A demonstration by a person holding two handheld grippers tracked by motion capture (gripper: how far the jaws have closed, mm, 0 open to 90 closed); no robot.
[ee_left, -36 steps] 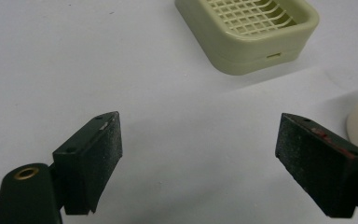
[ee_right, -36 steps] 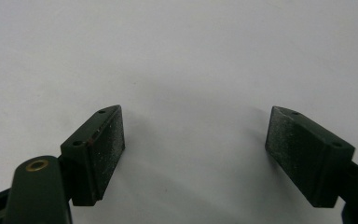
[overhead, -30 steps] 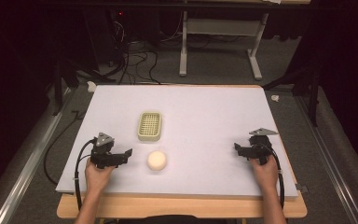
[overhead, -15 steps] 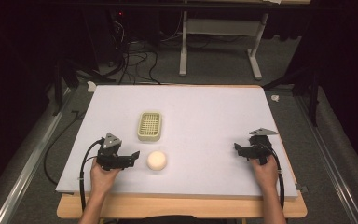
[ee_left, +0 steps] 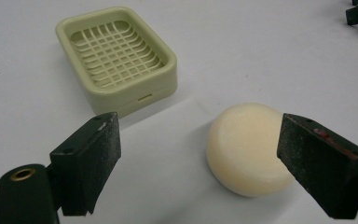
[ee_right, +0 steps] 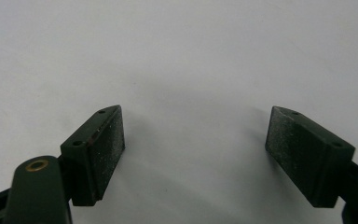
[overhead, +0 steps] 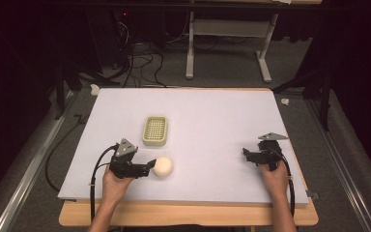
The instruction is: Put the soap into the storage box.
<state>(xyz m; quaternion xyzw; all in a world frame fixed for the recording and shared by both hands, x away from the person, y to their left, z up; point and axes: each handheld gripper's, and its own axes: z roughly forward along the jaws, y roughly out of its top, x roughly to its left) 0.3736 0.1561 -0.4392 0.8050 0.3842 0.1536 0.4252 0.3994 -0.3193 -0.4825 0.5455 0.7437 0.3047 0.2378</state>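
Observation:
A round cream soap bar (overhead: 163, 166) (ee_left: 246, 148) lies on the white table top (overhead: 207, 121), near its front left. Just behind it stands a pale green soap dish (overhead: 155, 130) (ee_left: 117, 58) with a grid floor, nothing in it. My left gripper (overhead: 148, 167) (ee_left: 200, 158) is open and points right at the soap, whose near side sits just ahead of the jaws, toward the right one. My right gripper (overhead: 247, 154) (ee_right: 193, 154) rests open at the front right with bare table between its jaws.
The wooden front edge of the table (overhead: 188, 215) runs below the white top. Beyond the far edge stand a white frame's legs (overhead: 227, 48) and floor cables (overhead: 140, 63). Metal rails (overhead: 24, 179) flank the table on both sides.
My left gripper has slid to the right along the table, closing the gap to the soap bar. The right gripper has kept still.

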